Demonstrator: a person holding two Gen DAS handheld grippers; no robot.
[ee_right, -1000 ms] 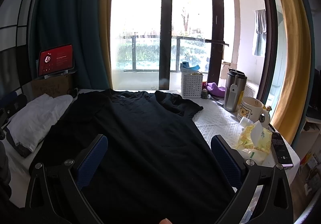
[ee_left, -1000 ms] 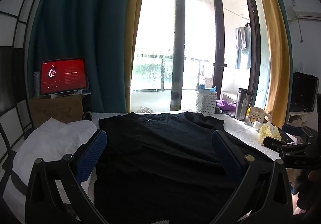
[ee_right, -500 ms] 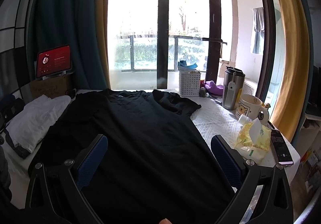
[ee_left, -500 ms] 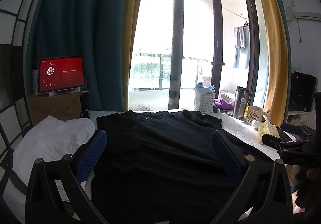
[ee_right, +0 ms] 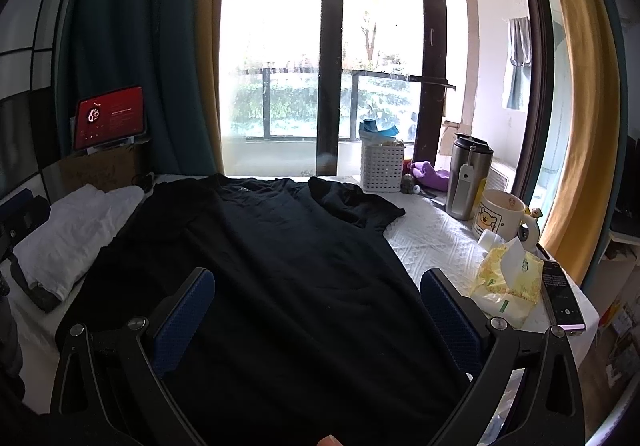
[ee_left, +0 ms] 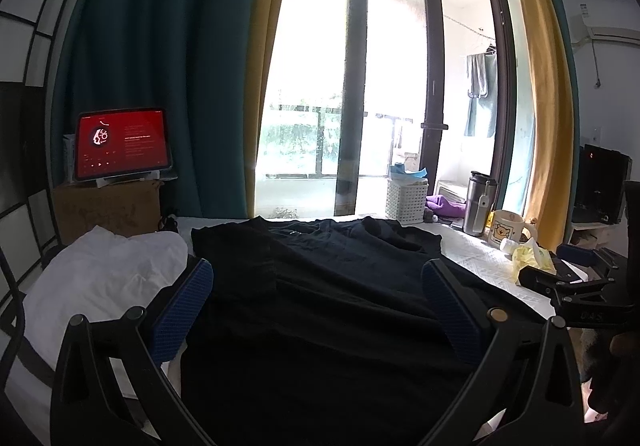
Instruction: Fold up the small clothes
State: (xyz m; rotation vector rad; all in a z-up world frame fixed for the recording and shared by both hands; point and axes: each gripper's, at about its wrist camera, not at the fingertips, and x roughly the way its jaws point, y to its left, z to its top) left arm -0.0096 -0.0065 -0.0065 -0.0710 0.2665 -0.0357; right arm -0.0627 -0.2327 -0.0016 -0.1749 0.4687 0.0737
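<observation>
— Since a second ago, what moved?

— Almost nothing: you raised both grippers a little, so the shirt (ee_right: 280,266) sits lower in both views.

— And their state?

— Your left gripper (ee_left: 318,310) and right gripper (ee_right: 318,312) hover with jaws wide apart, holding nothing. The black shirt lies spread on the white table (ee_right: 432,242), beside the white cloth (ee_left: 108,270).
</observation>
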